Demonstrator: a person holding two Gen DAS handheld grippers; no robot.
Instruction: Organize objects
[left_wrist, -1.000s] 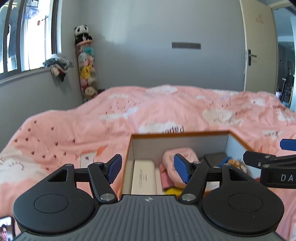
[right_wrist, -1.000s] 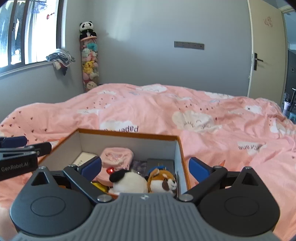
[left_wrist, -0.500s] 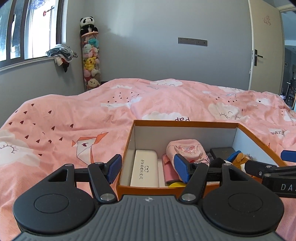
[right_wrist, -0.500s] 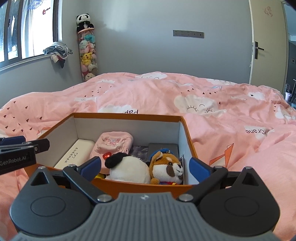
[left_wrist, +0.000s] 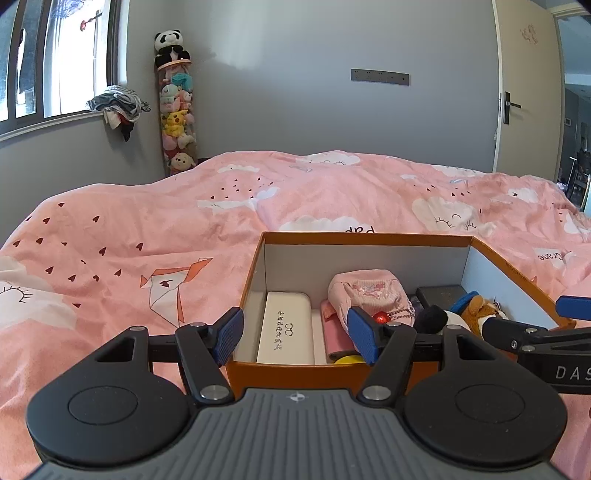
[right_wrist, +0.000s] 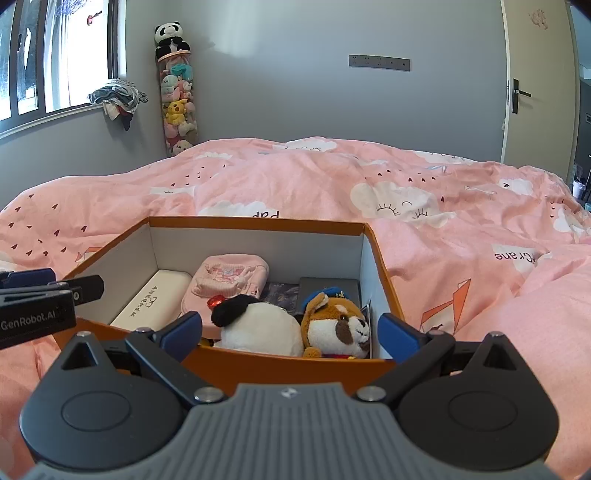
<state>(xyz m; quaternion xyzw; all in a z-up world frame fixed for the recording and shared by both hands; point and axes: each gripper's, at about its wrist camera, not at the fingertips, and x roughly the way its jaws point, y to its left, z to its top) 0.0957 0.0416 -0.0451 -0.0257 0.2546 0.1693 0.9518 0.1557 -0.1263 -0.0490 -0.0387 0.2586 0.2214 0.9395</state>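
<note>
An orange box (left_wrist: 365, 238) (right_wrist: 258, 222) with white inner walls sits on the pink bed. Inside lie a white glasses case (left_wrist: 284, 326) (right_wrist: 155, 297), a pink pouch (left_wrist: 365, 288) (right_wrist: 229, 277), a white and black plush (right_wrist: 258, 325), a brown fox plush (right_wrist: 336, 325) (left_wrist: 476, 308) and a dark flat item (right_wrist: 328, 290). My left gripper (left_wrist: 295, 334) is open and empty at the box's near left corner. My right gripper (right_wrist: 290, 330) is open and empty, its jaws wide at the box's near right part.
A pink duvet (left_wrist: 295, 192) covers the bed around the box. A clear tube of plush toys (left_wrist: 175, 118) with a panda on top stands in the far left corner. A window sill with clothes (left_wrist: 118, 105) is on the left. A door (left_wrist: 524, 92) is on the right.
Both grippers have drawn back and risen a little from the box, so more of its inside and near wall shows. Both stay open and empty.
</note>
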